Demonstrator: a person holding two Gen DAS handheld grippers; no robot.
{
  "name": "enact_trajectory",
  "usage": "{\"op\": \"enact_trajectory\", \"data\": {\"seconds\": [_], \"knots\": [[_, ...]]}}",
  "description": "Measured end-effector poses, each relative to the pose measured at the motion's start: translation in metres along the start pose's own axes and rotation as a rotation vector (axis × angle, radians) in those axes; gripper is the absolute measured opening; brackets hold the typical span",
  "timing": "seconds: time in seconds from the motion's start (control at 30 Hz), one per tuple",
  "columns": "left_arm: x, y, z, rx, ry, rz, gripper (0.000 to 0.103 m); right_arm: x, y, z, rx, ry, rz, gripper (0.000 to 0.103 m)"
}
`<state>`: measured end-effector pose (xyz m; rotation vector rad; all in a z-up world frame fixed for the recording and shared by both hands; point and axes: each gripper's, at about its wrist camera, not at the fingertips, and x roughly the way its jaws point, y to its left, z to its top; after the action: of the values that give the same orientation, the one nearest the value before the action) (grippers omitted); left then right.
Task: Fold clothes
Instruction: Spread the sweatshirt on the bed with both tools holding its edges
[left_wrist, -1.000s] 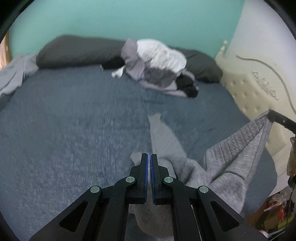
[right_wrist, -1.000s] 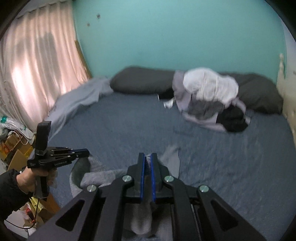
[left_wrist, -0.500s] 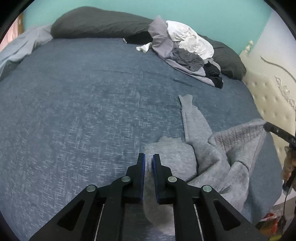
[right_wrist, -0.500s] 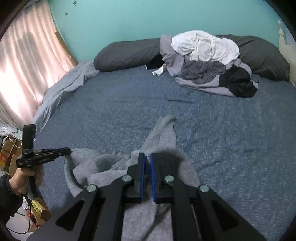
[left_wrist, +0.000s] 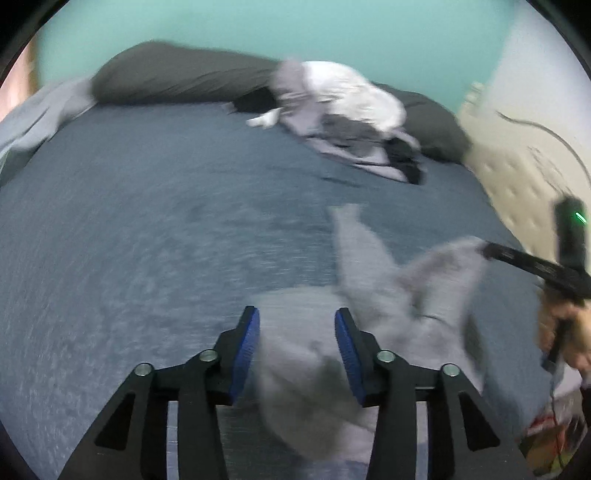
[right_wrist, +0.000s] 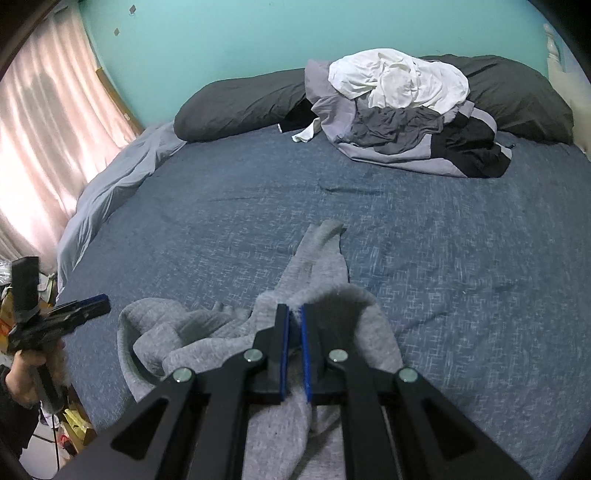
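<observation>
A grey sweatshirt (right_wrist: 321, 258) lies crumpled on the near part of the blue bed (right_wrist: 443, 240), one sleeve stretched toward the far side. My right gripper (right_wrist: 294, 310) is shut on a fold of its fabric, low over the bed. In the left wrist view, which is blurred, my left gripper (left_wrist: 295, 314) has its jaws opening. The sweatshirt (left_wrist: 369, 266) lies loose under and between the blue pads, which do not press on it. That view also shows the right gripper (left_wrist: 487, 252) pinching the cloth's far corner. The left gripper (right_wrist: 99, 301) appears at the bed's left edge in the right wrist view.
A pile of white, grey and black clothes (right_wrist: 399, 107) sits at the far side against dark pillows (right_wrist: 240, 103). A pale blanket (right_wrist: 110, 184) hangs at the left edge by a pink curtain (right_wrist: 48, 129). A cream headboard (left_wrist: 517, 173) lies to the right.
My left jaws went from shut on the grey cloth to wide apart, letting it drop onto the bed. The right gripper came down with its corner of the sweatshirt.
</observation>
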<state>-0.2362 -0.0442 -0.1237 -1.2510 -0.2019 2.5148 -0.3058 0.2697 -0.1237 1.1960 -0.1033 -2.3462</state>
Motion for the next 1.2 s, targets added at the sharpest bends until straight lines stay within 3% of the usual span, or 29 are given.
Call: {"op": "enact_trajectory", "data": {"seconds": [0.13,0.27,0.53,0.63,0.9,0.93,1.0,1.07,1.2], "knots": [[0.008,-0.048,-0.009,0.082,0.04,-0.088,0.049,-0.002,0.002,-0.002,0.002,0.0,-0.004,0.006],[0.029,-0.076,-0.021,0.145,0.083,-0.102,0.049,-0.007,0.002,-0.004,0.006,-0.005,-0.002,0.006],[0.047,-0.075,-0.043,0.172,0.157,-0.103,0.05,-0.008,-0.003,-0.008,0.009,0.004,0.004,0.006],[0.04,-0.078,-0.05,0.203,0.162,-0.124,0.059,-0.005,-0.006,-0.009,0.01,0.006,0.003,0.006],[0.052,-0.088,-0.053,0.268,0.179,-0.128,0.06,-0.003,-0.005,-0.01,0.007,0.018,0.001,0.006],[0.055,-0.086,-0.054,0.272,0.182,-0.117,0.059,-0.003,-0.005,-0.011,0.006,0.021,0.0,0.006],[0.062,-0.084,-0.055,0.278,0.193,-0.107,0.043,-0.004,-0.006,-0.012,0.004,0.025,-0.001,0.006],[0.069,-0.08,-0.057,0.28,0.211,-0.094,0.015,-0.005,-0.008,-0.013,0.008,0.025,-0.001,0.006],[0.076,-0.07,-0.059,0.272,0.221,-0.084,0.005,-0.005,-0.009,-0.015,0.014,0.031,0.01,0.007]]}}
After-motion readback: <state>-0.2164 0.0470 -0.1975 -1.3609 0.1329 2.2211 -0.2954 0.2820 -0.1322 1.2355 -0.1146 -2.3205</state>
